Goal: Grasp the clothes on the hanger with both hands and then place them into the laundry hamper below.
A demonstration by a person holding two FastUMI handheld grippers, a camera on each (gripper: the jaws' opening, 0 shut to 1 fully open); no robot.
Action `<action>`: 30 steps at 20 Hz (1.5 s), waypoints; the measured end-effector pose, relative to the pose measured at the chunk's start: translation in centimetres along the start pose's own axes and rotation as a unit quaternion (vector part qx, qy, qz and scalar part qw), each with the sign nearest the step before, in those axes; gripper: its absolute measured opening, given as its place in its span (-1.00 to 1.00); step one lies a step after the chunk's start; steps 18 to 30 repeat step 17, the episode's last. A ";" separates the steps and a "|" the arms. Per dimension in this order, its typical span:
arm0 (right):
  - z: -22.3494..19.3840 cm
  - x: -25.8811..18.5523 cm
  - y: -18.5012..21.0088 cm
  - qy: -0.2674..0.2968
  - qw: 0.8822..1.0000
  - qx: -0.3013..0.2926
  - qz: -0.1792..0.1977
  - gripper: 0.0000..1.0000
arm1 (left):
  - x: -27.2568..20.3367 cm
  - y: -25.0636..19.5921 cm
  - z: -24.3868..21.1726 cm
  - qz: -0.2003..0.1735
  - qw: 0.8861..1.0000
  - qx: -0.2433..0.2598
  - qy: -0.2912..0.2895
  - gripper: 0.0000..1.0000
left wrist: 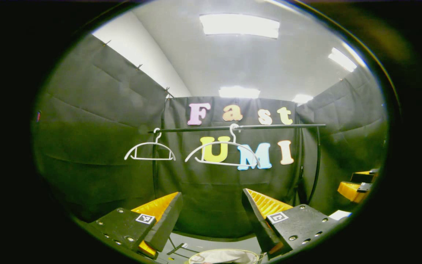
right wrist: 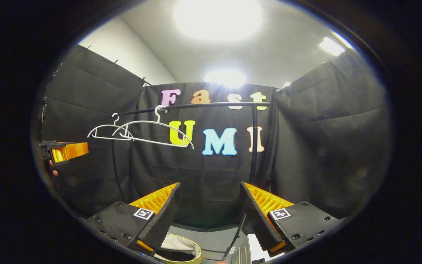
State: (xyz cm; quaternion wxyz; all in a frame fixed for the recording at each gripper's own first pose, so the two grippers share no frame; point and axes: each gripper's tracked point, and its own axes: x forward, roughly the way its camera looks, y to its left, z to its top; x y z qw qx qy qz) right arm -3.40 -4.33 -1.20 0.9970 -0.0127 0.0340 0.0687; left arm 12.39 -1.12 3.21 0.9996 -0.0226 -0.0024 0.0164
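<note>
On rail (left wrist: 240, 127): two bare hangers (left wrist: 222, 152); hamper (right wrist: 181, 249) below; both grippers' fingers apart.

Booth lit from overhead panels; strong fisheye bend in both views.
Left gripper view: ceiling panel (left wrist: 239, 25) bright but even, black cloth wall (left wrist: 97, 121) greyish with a sheen. Right gripper view: ceiling light (right wrist: 218, 16) blown out with glare, cloth darker; rail (right wrist: 196, 106) bows; edges soft, dim.
</note>
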 end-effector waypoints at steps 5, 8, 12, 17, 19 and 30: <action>-0.1 -1.1 -2.3 -0.016 0.999 0.019 -0.032 0.93 | -0.1 -0.2 0.9 -0.002 1.000 0.012 -0.015 0.90; -0.3 -1.5 -2.6 -0.019 0.999 0.020 -0.045 0.93 | -0.4 -0.6 1.3 -0.010 1.000 0.021 -0.019 0.90; -0.2 -1.1 -2.8 -0.025 0.998 0.014 -0.058 0.98 | 1.0 -0.9 0.6 -0.020 0.999 0.024 -0.013 0.89; -0.3 -0.7 -3.1 -0.030 0.997 0.016 -0.071 0.97 | 1.0 -1.0 0.7 -0.035 0.999 0.021 -0.013 0.90; -0.3 -0.7 -3.1 -0.030 0.997 0.016 -0.071 0.97 | 1.0 -1.0 0.7 -0.035 0.999 0.021 -0.013 0.90; -0.3 -0.7 -3.1 -0.030 0.997 0.016 -0.071 0.97 | 1.0 -1.0 0.7 -0.035 0.999 0.021 -0.013 0.90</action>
